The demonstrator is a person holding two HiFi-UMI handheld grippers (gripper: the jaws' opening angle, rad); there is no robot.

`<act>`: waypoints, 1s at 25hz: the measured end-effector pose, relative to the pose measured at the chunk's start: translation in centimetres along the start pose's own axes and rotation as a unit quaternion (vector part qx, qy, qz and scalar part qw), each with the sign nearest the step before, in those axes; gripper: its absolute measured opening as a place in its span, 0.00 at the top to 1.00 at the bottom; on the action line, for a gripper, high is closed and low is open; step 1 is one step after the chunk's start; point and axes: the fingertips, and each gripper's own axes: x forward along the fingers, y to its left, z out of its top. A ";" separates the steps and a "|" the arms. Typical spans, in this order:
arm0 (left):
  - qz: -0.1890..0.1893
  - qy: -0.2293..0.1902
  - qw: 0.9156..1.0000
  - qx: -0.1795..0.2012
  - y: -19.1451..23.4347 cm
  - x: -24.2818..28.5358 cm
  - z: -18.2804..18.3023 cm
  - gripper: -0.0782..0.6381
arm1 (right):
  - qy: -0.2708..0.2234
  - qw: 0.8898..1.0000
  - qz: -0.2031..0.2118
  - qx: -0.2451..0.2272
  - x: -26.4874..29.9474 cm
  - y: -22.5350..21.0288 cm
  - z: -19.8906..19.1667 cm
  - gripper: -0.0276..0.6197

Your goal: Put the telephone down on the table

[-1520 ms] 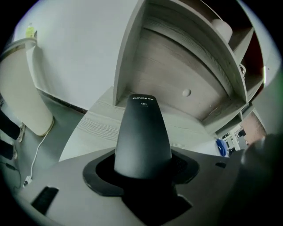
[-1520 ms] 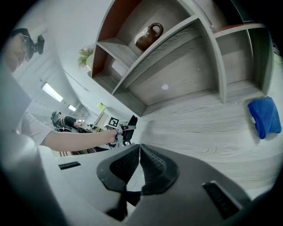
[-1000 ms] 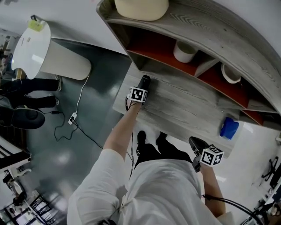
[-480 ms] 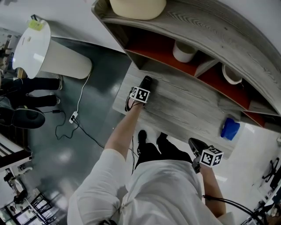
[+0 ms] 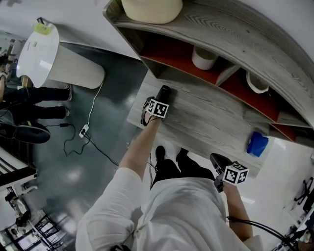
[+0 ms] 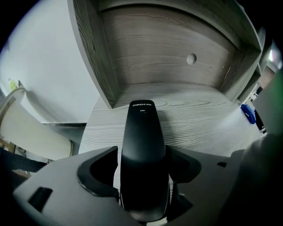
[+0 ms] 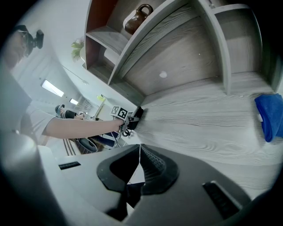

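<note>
The black telephone (image 6: 143, 145) lies lengthwise on the grey wood table (image 6: 199, 128), its tip pointing towards the shelf back. My left gripper (image 6: 142, 178) straddles its near end; the jaws are opening, one on each side of the handset. From the head view the telephone (image 5: 164, 92) sits at the table's left end, with the left gripper (image 5: 160, 101) just behind it. My right gripper (image 5: 219, 162) hovers off the table's near edge at the right. In the right gripper view its jaws (image 7: 139, 152) are shut with nothing between them.
A blue cloth (image 5: 256, 143) lies at the table's right end. The shelf unit above holds a white cup (image 5: 204, 58), a white bowl (image 5: 256, 82) and a cream pot (image 5: 151, 9) on top. Left of the table stand a white stool (image 5: 37, 49) and a floor cable (image 5: 81, 131).
The left gripper and the telephone stay at the table's left end, with hardly any shift. The right gripper has not moved.
</note>
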 end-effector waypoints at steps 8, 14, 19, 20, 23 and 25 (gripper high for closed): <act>-0.006 -0.040 0.999 -0.014 -0.1 -5.0 0.0 0.44 | -0.009 1.000 0.017 -0.013 0.0 0.8 0.7 0.93; -0.005 -0.133 0.988 -0.077 -1.6 -12.1 -0.4 0.47 | -0.014 0.999 0.034 -0.024 0.6 1.6 0.8 0.93; -0.030 -0.184 0.972 -0.145 -4.0 -18.4 -3.8 0.72 | -0.018 0.998 0.044 -0.041 1.4 3.4 0.6 0.93; -0.038 -0.188 0.968 -0.163 -4.4 -19.5 -4.7 0.72 | -0.018 0.998 0.046 -0.046 1.5 3.8 0.4 0.93; -0.067 -0.210 0.949 -0.225 -5.3 -22.8 -7.5 0.82 | -0.017 0.997 0.051 -0.056 2.0 4.9 -0.4 0.93; -0.081 -0.224 0.937 -0.257 -5.6 -25.0 -9.6 0.85 | -0.014 0.996 0.054 -0.063 2.3 6.0 -1.3 0.93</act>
